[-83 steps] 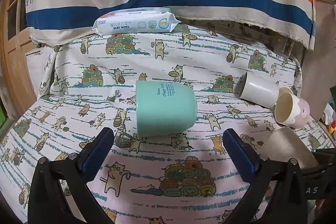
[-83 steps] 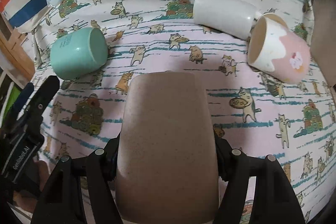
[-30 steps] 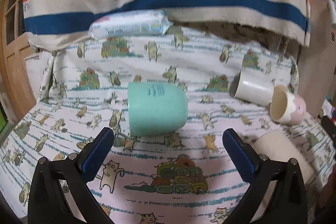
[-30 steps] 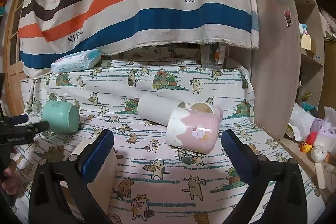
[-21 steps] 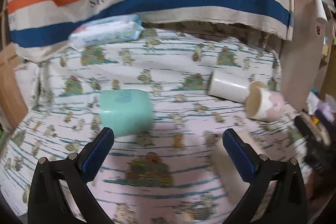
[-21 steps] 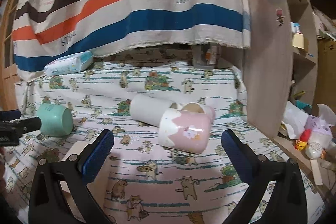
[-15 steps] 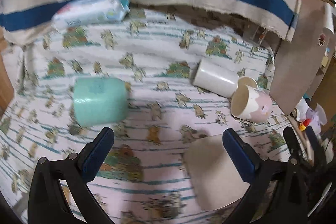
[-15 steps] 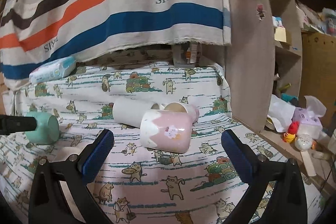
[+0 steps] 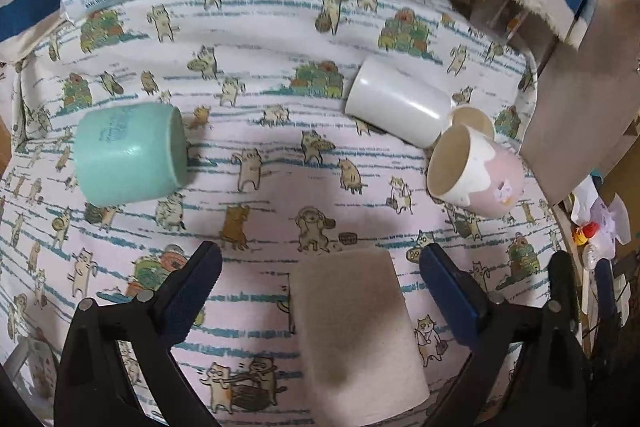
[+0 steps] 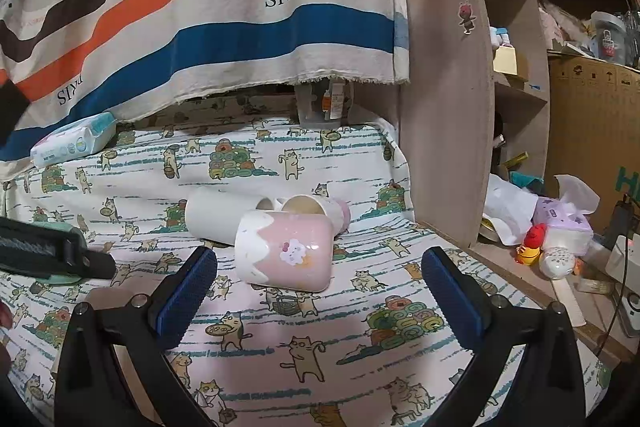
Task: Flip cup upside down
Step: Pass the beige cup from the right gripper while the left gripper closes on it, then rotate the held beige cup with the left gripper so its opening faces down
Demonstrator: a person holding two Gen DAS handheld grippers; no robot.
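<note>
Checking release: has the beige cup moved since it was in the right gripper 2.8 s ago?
Yes. The beige cup now stands base-up on the cat-print cloth, between the open left gripper fingers; the right gripper is open, empty.

1. Dim, warm indoor light; soft shadow on the cloth (image 9: 280,163) between and ahead of the jaws.
2. Weak glare on the white cup (image 9: 394,105).
3. Fisheye bending, dark corners.
4. Left view slightly blurred.

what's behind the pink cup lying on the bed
Behind the pink cup lie a white cup on its side and another pink-bottomed cup, mouth visible. Their contact points are hidden by the front cup.
</note>
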